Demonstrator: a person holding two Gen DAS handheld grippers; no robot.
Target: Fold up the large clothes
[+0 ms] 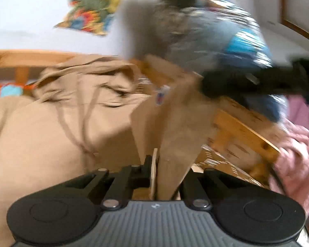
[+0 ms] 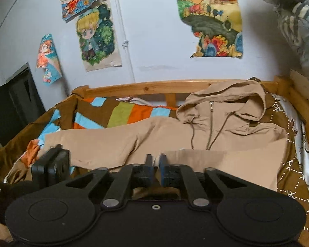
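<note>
A tan zip hoodie (image 2: pixel 226 119) lies face up on the bed, hood toward the headboard rail and one sleeve stretched out to the left. Its lower part is folded up toward the chest. The left wrist view is motion-blurred. There, my left gripper (image 1: pixel 164 164) is shut on a lifted strip of the hoodie (image 1: pixel 51 133), which rises up between its fingers. My right gripper (image 2: pixel 156 162) has its blue pads nearly together on the folded fabric edge. It also shows as a black shape (image 1: pixel 247 82) clamping the far end of the lifted strip.
A wooden bed frame (image 2: pixel 154 86) runs around a patchwork quilt (image 2: pixel 123 113). A brown patterned sheet (image 2: pixel 292 164) lies at the right and pink cloth (image 1: pixel 294 154) hangs over the side rail. Drawings hang on the wall. Bagged clothes (image 2: pixel 298 20) are at upper right.
</note>
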